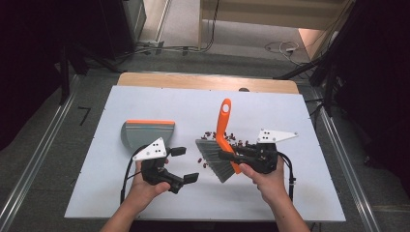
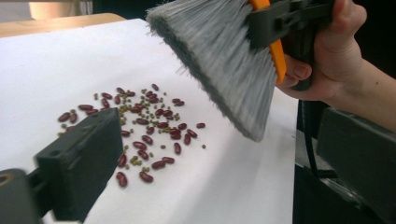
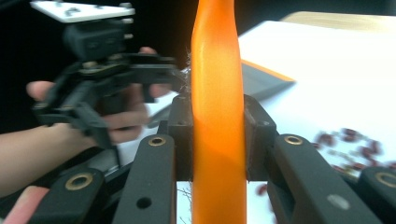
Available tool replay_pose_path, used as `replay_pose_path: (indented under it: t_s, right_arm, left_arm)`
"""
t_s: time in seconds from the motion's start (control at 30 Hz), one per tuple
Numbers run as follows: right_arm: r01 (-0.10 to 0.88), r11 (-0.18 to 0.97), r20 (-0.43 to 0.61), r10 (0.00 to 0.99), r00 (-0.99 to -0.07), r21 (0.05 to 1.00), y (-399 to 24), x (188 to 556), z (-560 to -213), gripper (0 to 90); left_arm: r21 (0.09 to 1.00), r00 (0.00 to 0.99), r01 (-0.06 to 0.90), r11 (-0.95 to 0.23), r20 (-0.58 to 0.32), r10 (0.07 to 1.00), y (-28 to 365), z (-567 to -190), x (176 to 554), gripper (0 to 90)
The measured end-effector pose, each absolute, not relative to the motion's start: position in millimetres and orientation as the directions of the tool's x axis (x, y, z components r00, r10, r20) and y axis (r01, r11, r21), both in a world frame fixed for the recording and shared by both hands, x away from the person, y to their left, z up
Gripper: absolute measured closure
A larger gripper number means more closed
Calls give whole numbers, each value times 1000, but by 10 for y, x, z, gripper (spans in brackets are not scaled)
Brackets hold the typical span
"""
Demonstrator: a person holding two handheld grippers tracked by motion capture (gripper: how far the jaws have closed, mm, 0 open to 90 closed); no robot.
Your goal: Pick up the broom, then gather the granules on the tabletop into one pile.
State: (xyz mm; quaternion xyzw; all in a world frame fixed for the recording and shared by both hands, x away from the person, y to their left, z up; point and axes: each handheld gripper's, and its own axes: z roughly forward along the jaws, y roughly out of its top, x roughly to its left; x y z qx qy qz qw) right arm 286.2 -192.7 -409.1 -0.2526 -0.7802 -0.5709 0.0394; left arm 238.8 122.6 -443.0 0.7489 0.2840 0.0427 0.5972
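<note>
While the right gripper [image 1: 231,155] clamps its jaws tight on the orange handle of the brush [image 1: 221,145], the grey bristles hang tilted just above the desk [image 1: 145,203], beside a scatter of red and green beans [image 2: 144,126]. In the right gripper view the handle stands upright between the two pads, both pressing on it. The left gripper [image 1: 185,165] has its jaws spread wide with nothing between them; no earlier picture is there to compare. It sits near the front left of the desk, just in front of the grey dustpan [image 1: 146,133] with its orange rim. Bare white surface lies open to the left, the right and the front of the beans; the far wooden edge [image 1: 208,81] is well apart.
</note>
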Motion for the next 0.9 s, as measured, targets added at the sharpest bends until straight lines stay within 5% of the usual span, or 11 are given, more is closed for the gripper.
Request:
replay_pose_path:
  t_s: [0.4, 0.9]
  right_arm:
    - [436, 234, 243, 566, -788, 869, -2164, 2946, -4081, 689]
    - [468, 296, 130, 718, -684, 832, -2380, 3133, -4088, 689]
  left_arm:
    - [923, 794, 362, -132, -231, 563, 1449, -4476, 2339, 0]
    - [937, 745, 331, -114, -185, 641, 1759, -4486, 2257, 0]
